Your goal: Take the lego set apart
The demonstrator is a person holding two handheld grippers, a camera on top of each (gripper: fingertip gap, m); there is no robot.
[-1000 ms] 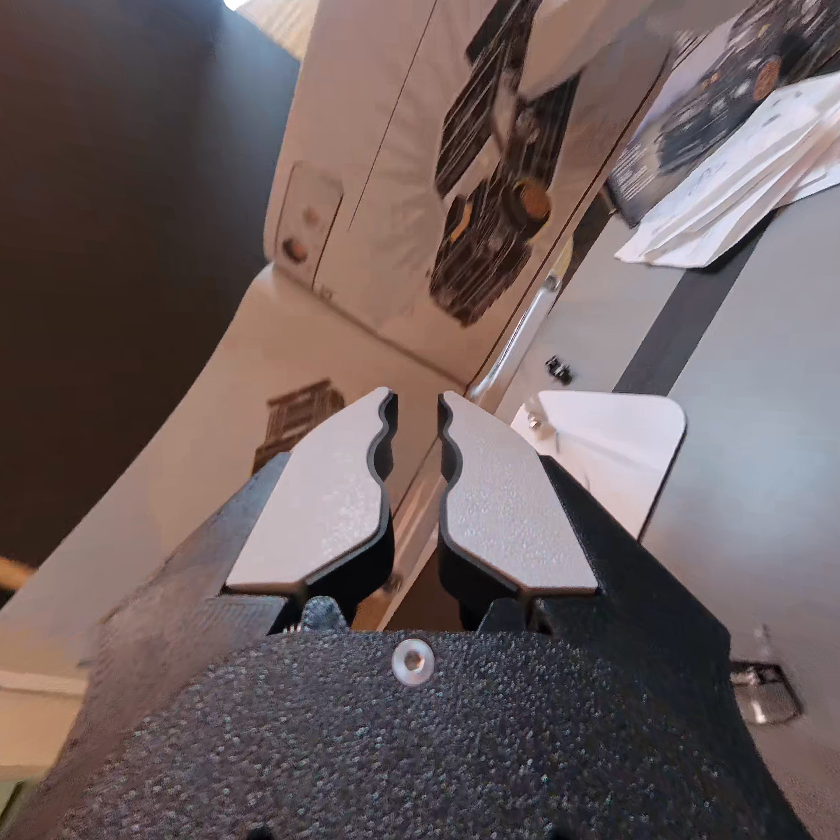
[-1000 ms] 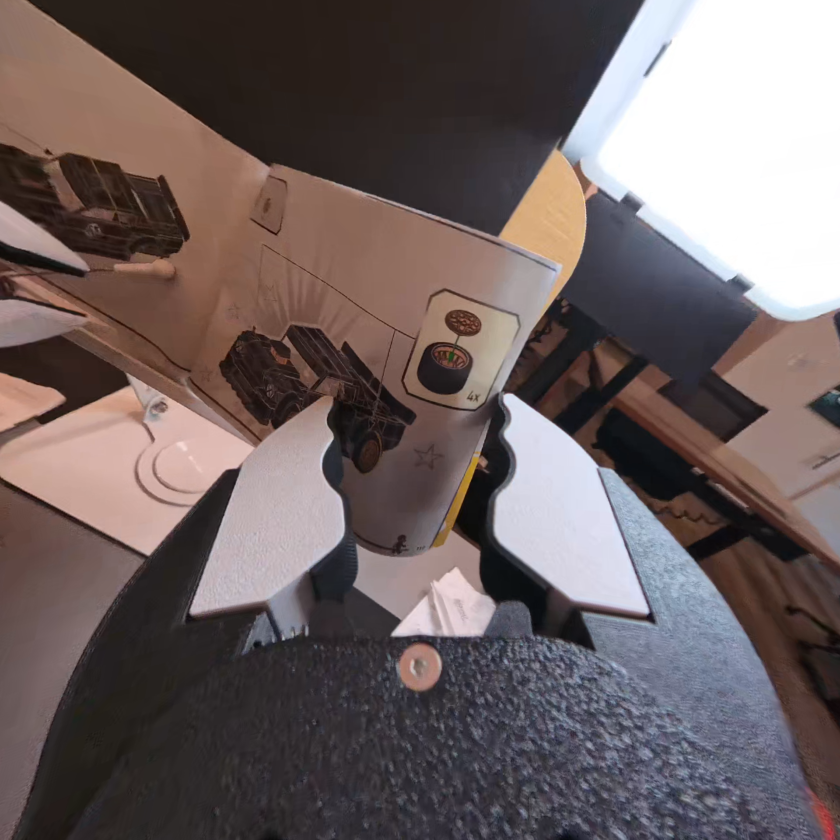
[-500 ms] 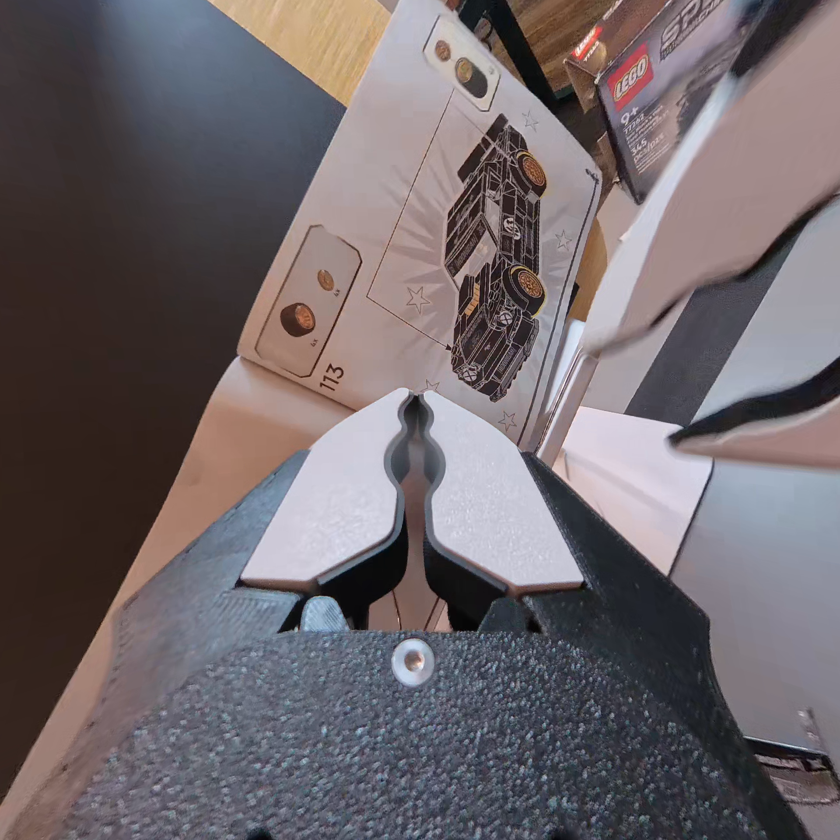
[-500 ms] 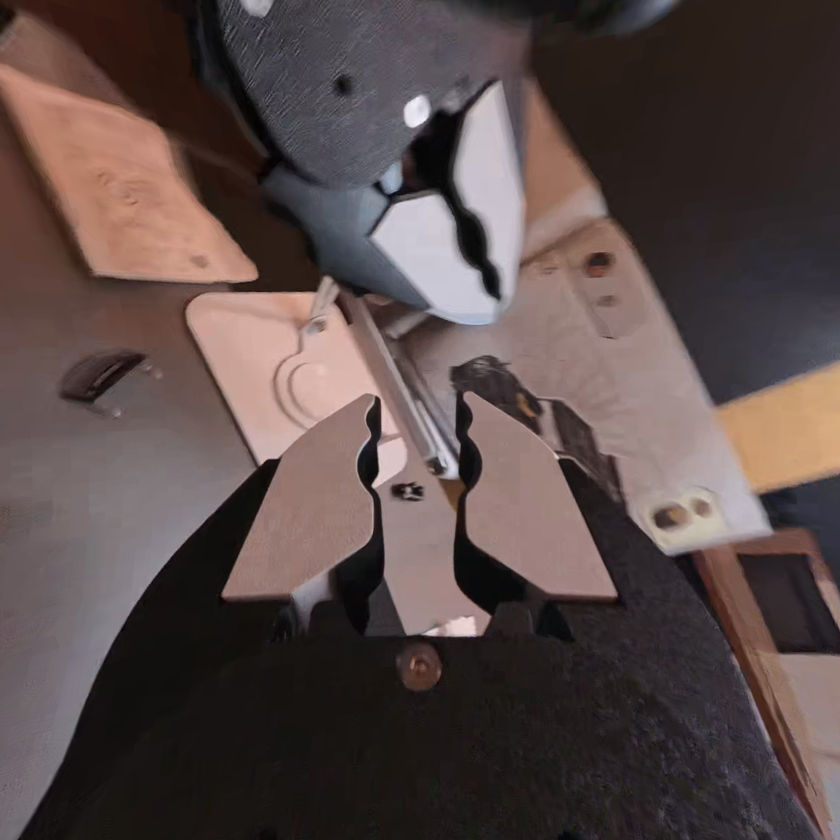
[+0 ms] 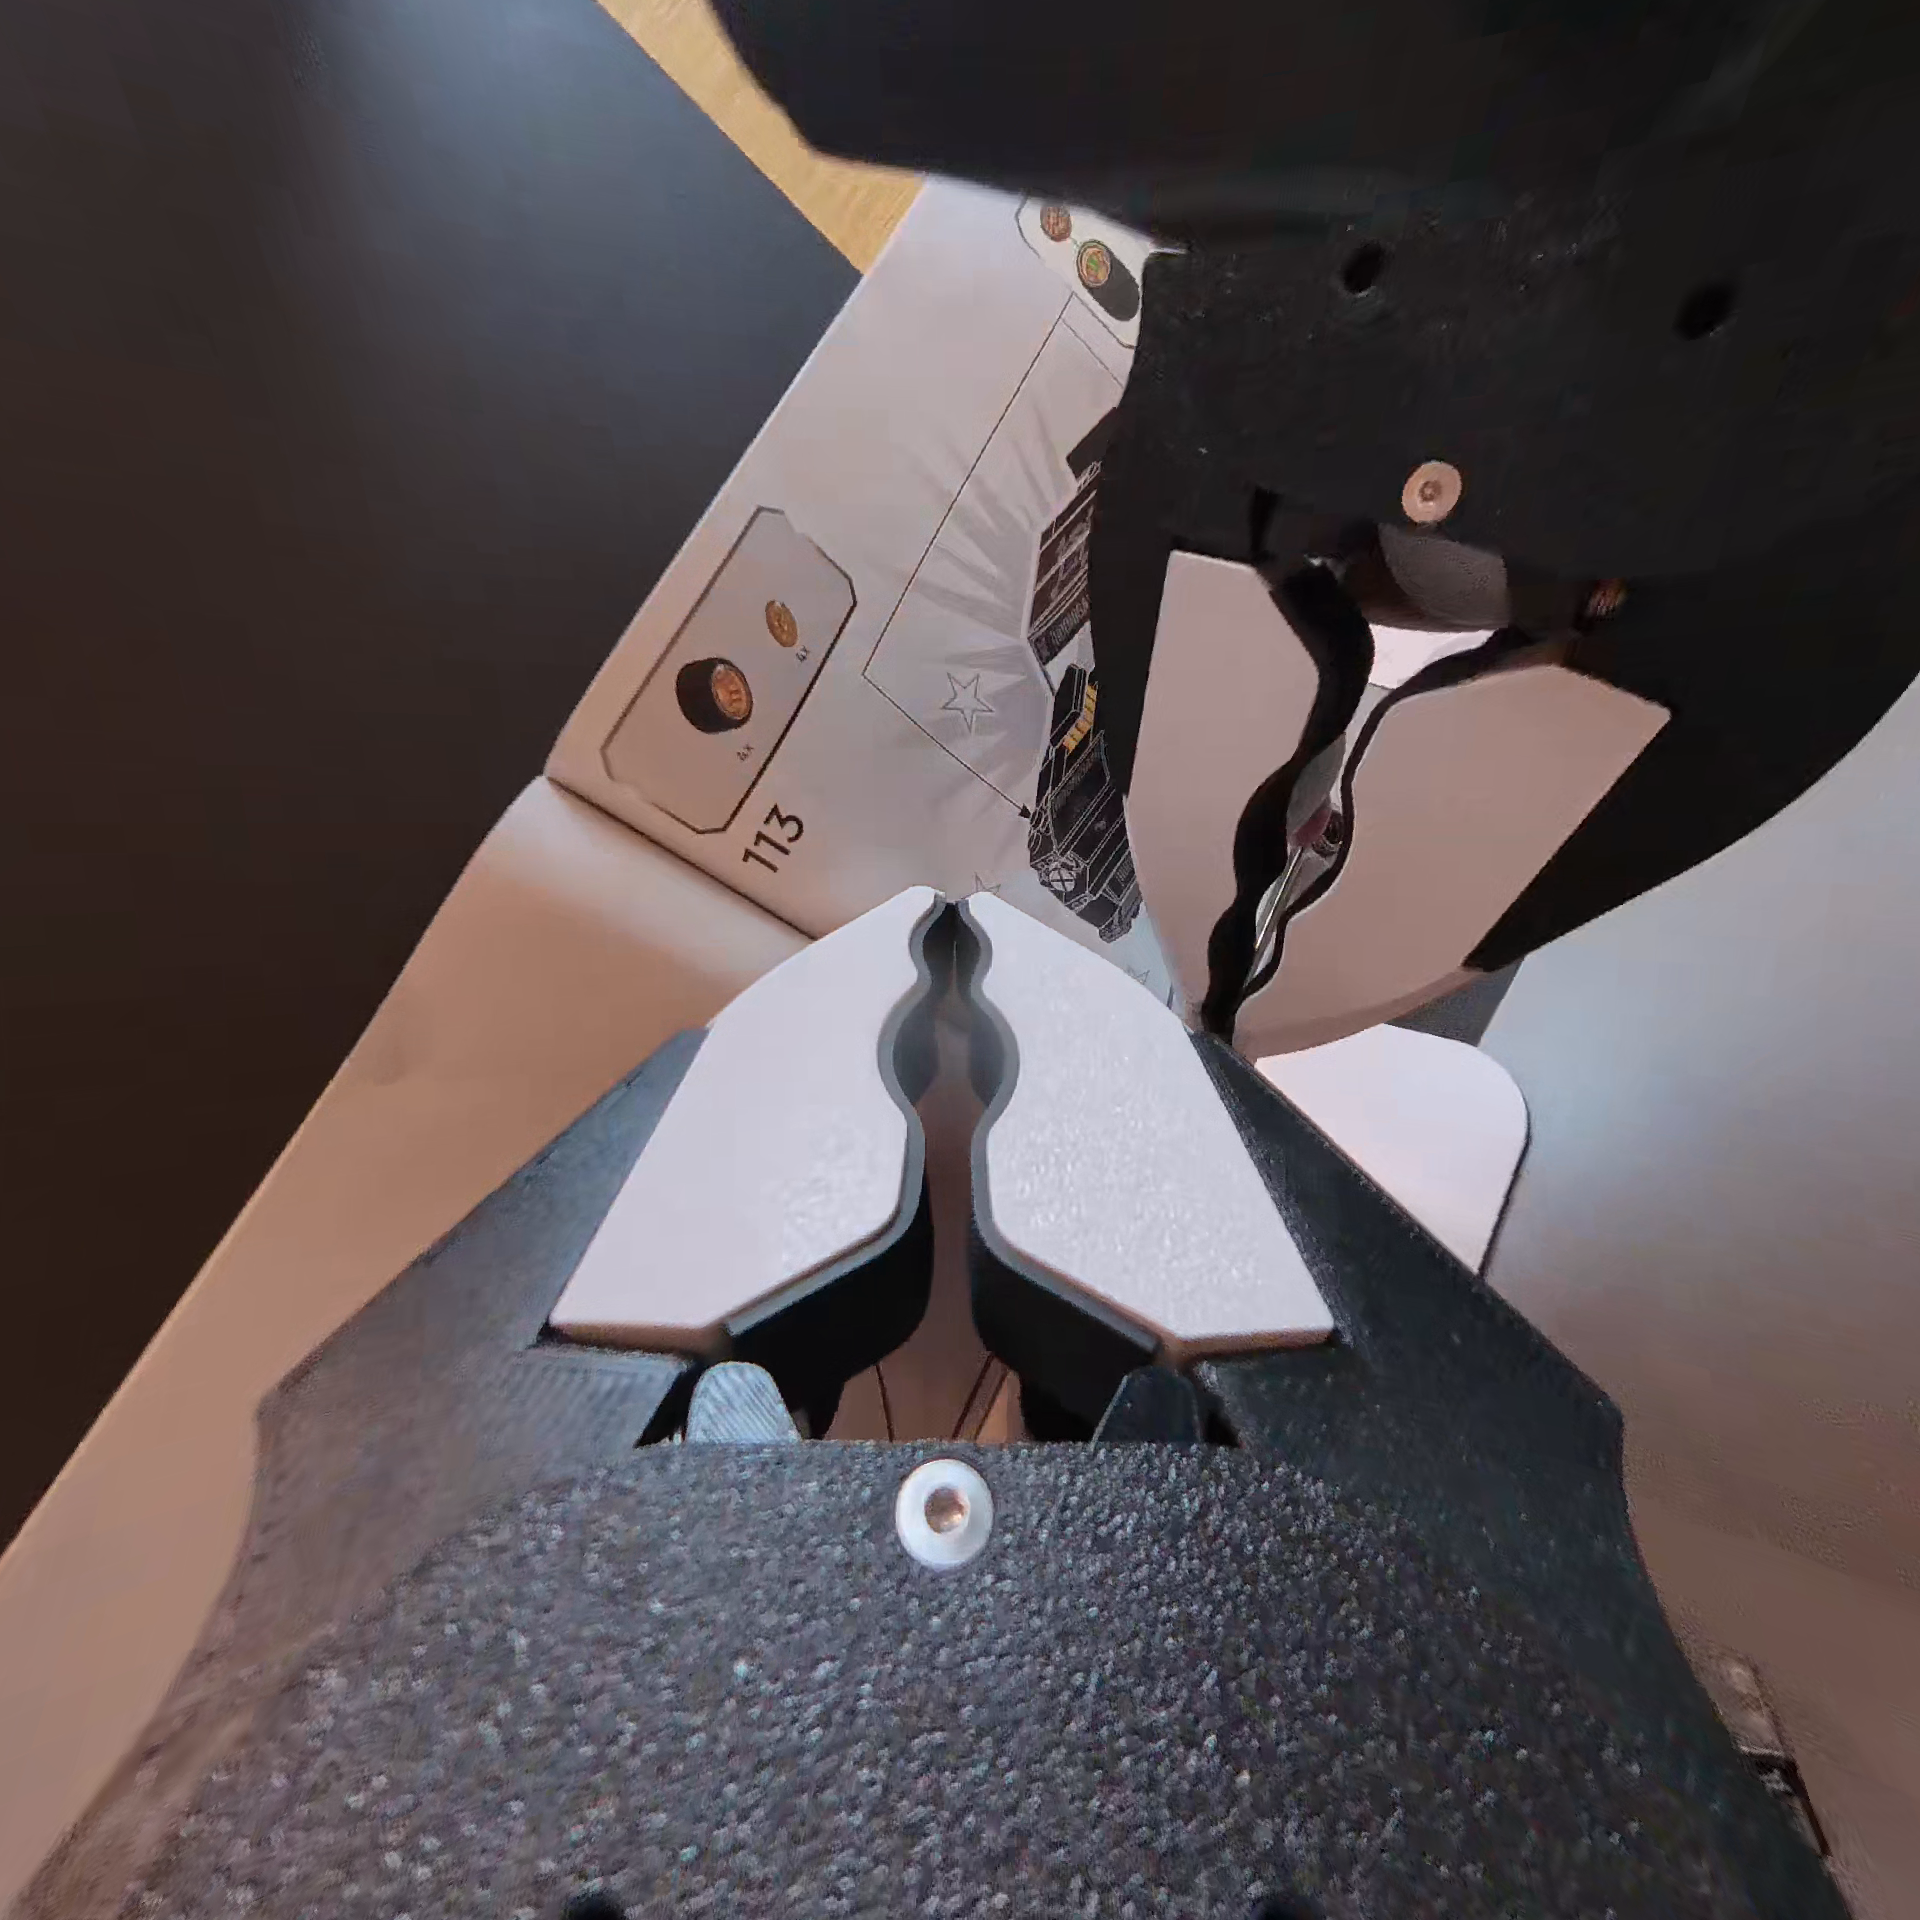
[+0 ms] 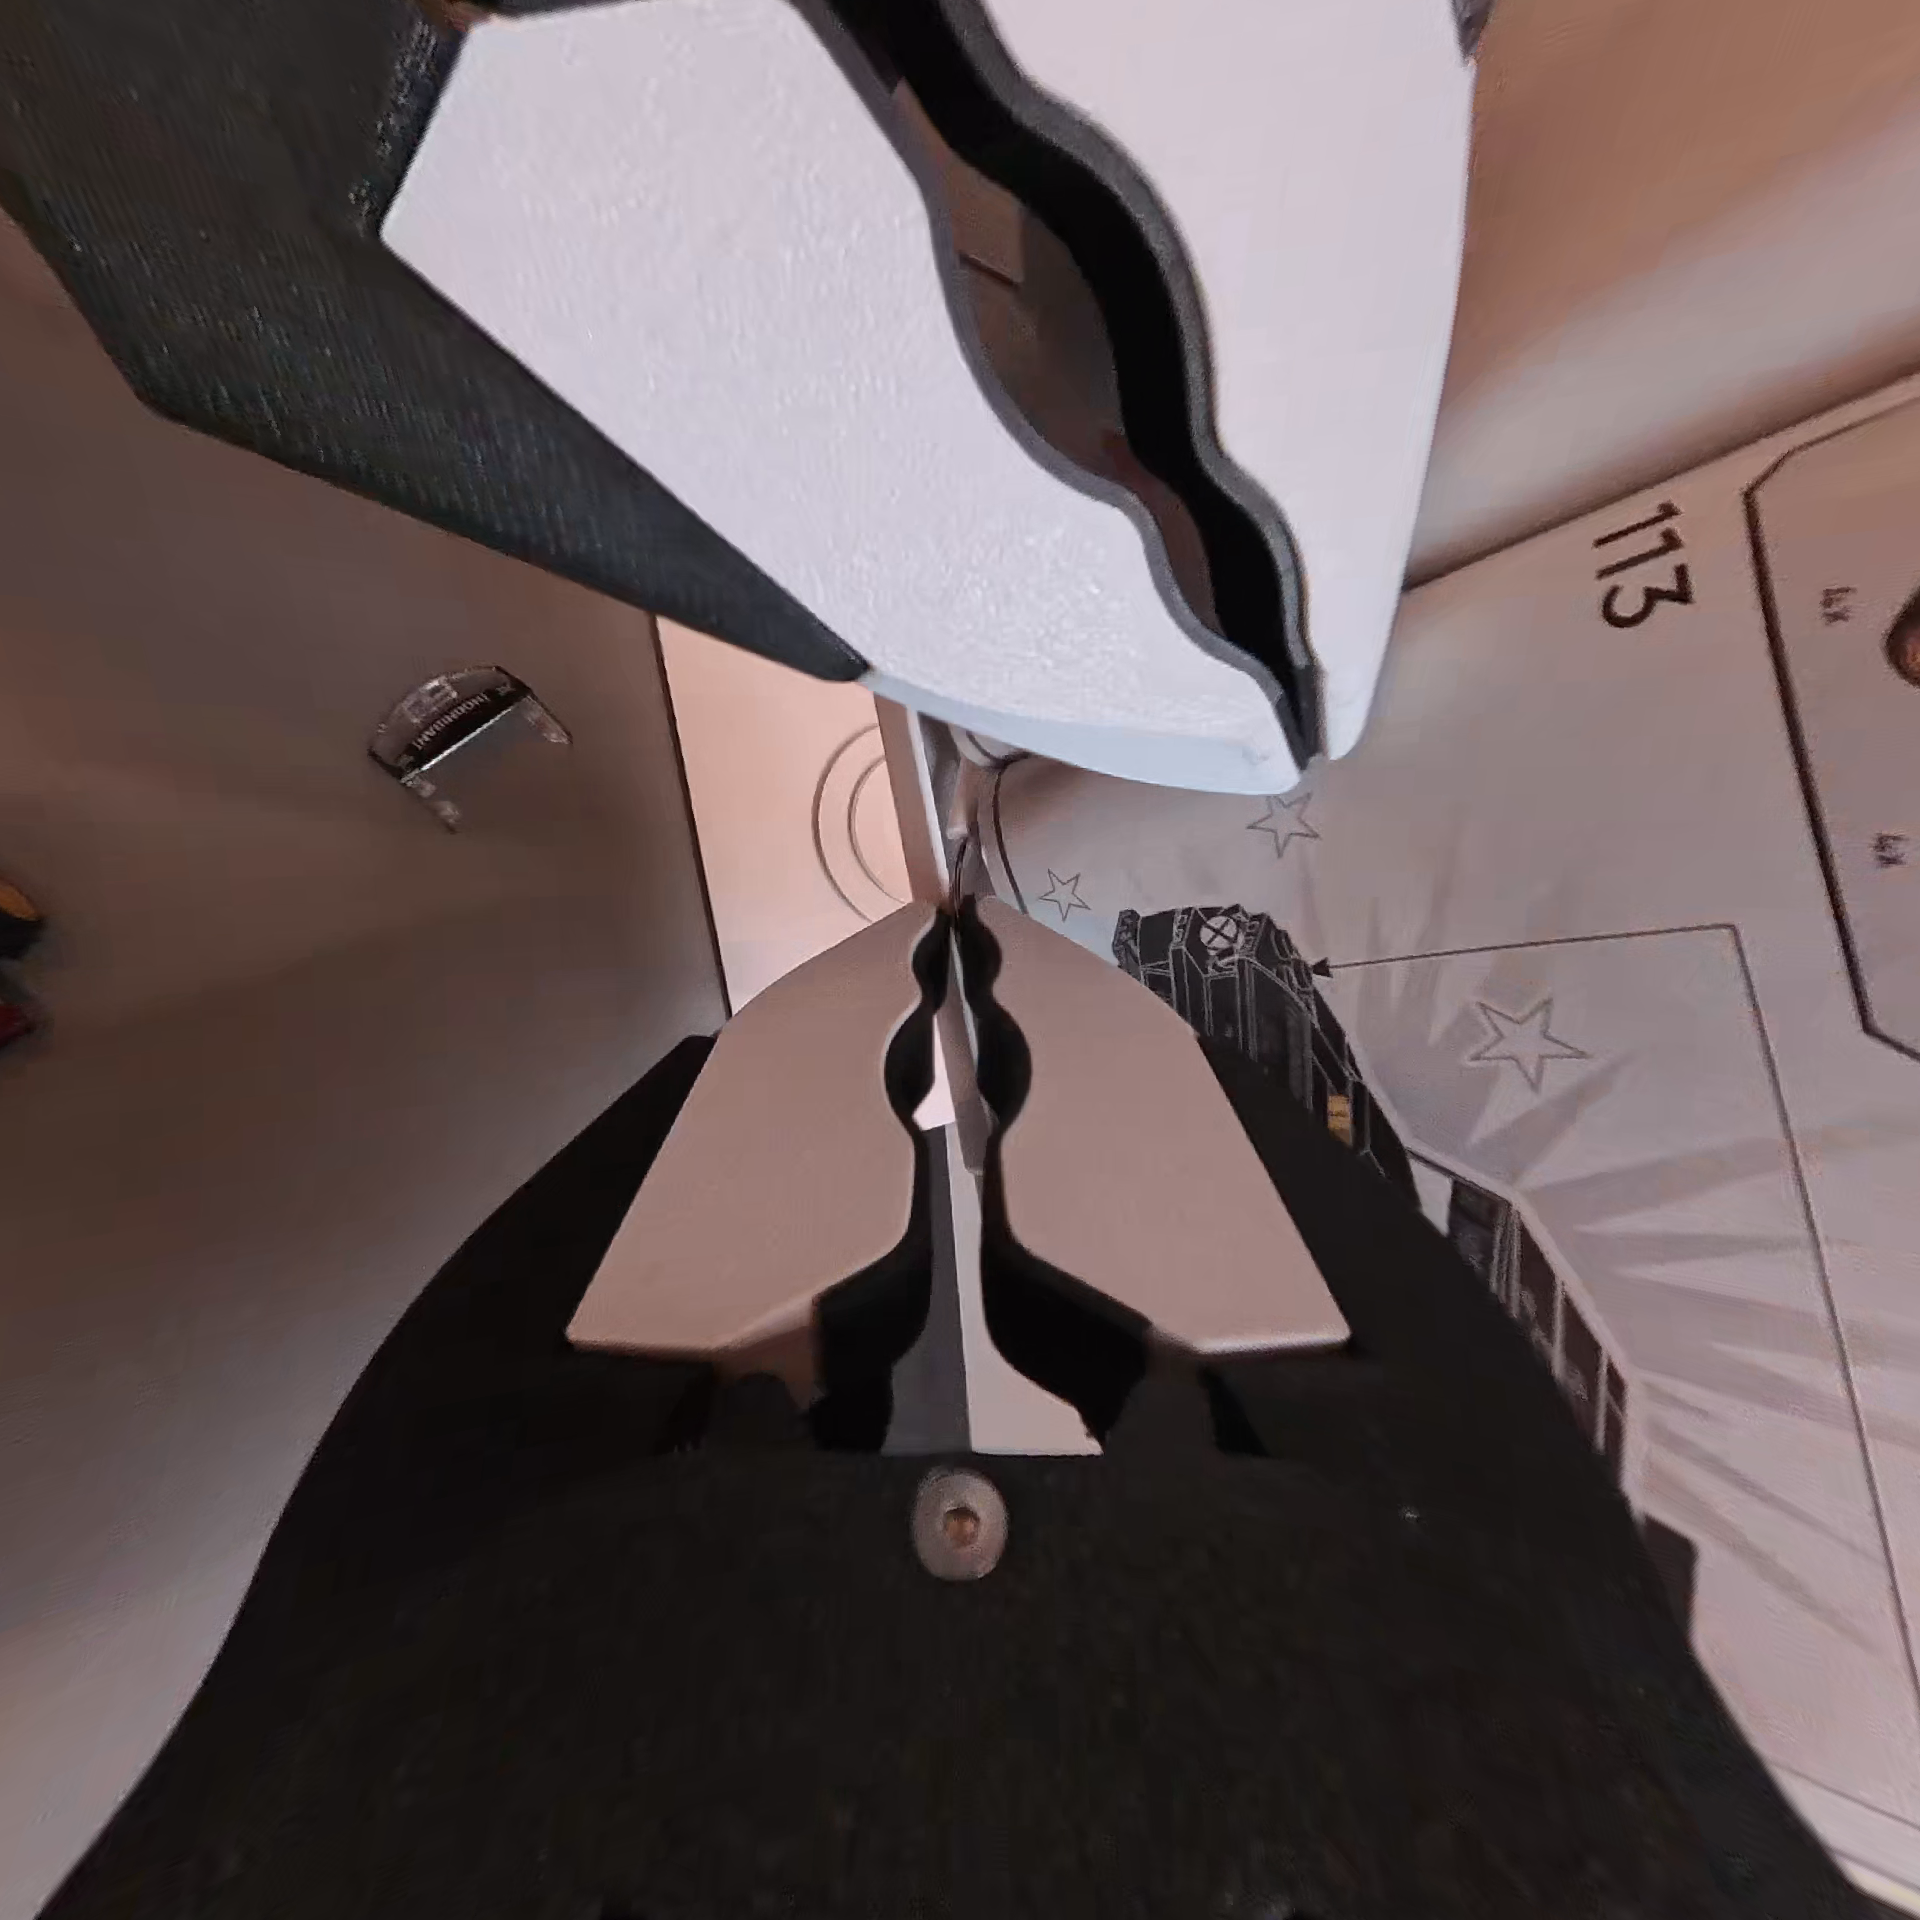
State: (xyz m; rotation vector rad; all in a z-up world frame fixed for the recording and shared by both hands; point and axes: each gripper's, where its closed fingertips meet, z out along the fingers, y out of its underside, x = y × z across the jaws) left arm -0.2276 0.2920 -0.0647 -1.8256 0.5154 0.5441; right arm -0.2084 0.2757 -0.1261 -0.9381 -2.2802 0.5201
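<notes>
An open instruction booklet [image 5: 935, 644] with car drawings rests on a white stand [image 5: 1434, 1143]. My left gripper [image 5: 951, 914] is shut at the booklet's lower edge, and a strip of paper shows in the gap between its fingers. It also shows at the top of the right wrist view [image 6: 1299, 748]. My right gripper [image 6: 951, 920] is shut on the stand's thin metal page-holder arm [image 6: 961, 1091]. It reaches in from the upper right of the left wrist view [image 5: 1236, 997], close beside the left one. No assembled lego model is in view.
A clear lego windscreen piece [image 6: 457, 727] lies on the grey table [image 6: 260, 1039] left of the stand base [image 6: 790, 831]. Small coloured pieces [image 6: 16, 935] sit at the left edge. A dark surface [image 5: 260, 520] lies beyond the booklet. My right fingertips sit around 7 cm from my left ones.
My left gripper closed at the booklet's lower edge. My right gripper left the page's far edge, swung down beside the left gripper and shut on the metal arm.
</notes>
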